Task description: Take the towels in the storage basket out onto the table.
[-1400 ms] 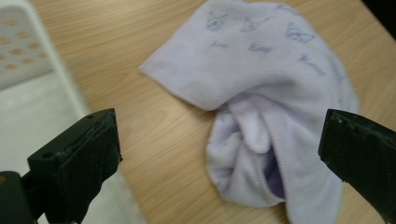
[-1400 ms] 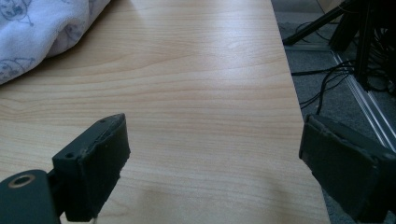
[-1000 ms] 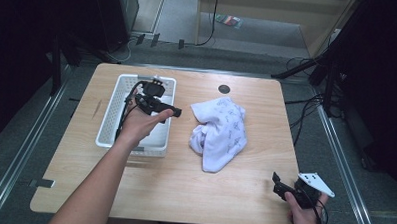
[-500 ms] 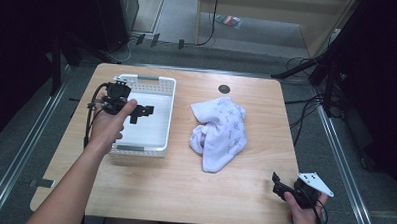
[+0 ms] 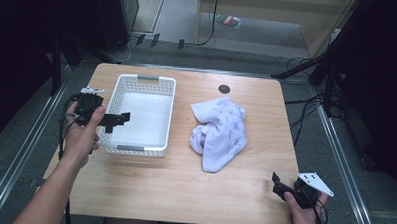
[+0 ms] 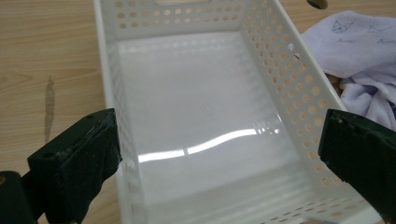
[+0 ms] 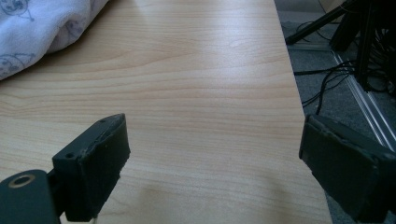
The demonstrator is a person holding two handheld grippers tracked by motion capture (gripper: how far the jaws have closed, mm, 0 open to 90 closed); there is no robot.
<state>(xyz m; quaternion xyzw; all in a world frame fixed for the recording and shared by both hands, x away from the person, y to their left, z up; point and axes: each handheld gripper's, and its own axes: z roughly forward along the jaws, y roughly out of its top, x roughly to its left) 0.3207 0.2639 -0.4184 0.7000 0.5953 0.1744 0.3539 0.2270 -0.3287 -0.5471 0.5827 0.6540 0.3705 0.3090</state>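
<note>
An empty white perforated basket point(image 5: 165, 116) stands on the left half of the wooden table point(image 5: 183, 191). My left gripper point(image 5: 117, 121) is held at the basket's left wall, pointing right, open and holding nothing. In the left gripper view its jaws point(image 6: 219, 135) stand wide apart with the basket point(image 6: 280, 70) between and beyond them. A crumpled white towel point(image 5: 219, 130) with faint cat prints lies in the middle of the table, right of the basket. My right gripper point(image 5: 280, 187) rests at the front right corner, open point(image 7: 215, 140) over bare wood, with the towel point(image 7: 37, 32) far off.
A small black round mark point(image 5: 224, 89) sits near the table's far edge. Metal rails point(image 5: 345, 162) run along both sides of the table, and cables point(image 5: 307, 103) lie on the floor to the right. The table's right edge point(image 7: 299, 93) is close to my right gripper.
My left hand and gripper have moved from above the basket to its left side and a little nearer the front. The right gripper, basket and towel have stayed put.
</note>
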